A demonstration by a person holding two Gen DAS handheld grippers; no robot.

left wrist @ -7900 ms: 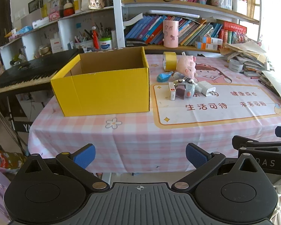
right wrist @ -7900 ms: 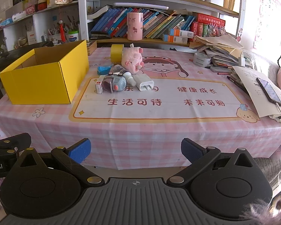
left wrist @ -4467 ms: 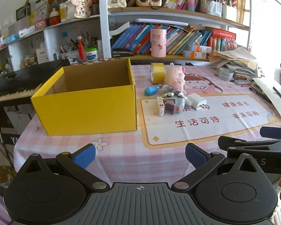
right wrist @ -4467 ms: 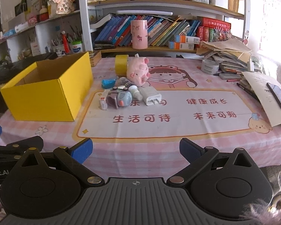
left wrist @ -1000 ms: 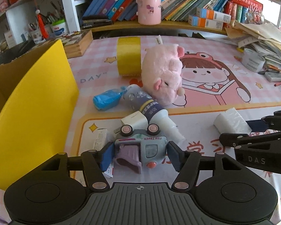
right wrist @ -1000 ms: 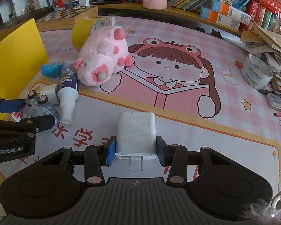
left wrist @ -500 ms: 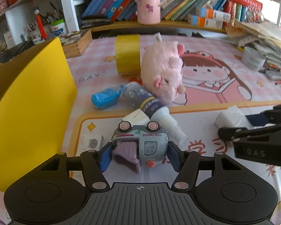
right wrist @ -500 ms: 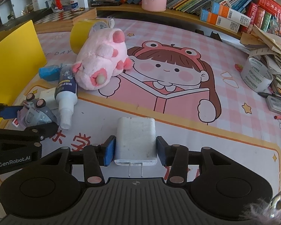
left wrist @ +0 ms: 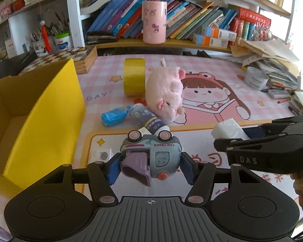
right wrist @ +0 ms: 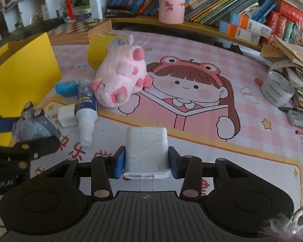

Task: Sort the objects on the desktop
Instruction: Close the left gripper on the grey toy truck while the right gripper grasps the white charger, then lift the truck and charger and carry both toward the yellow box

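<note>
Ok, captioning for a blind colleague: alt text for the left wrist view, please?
The left gripper grips a grey-blue toy truck above a pink cartoon desk mat. An open yellow box stands left; a pink plush pig lies behind.

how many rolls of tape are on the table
2. A yellow roll stands on edge behind the pink plush pig. A white roll lies by the paper pile at the right edge. More may be hidden in that clutter.
</note>
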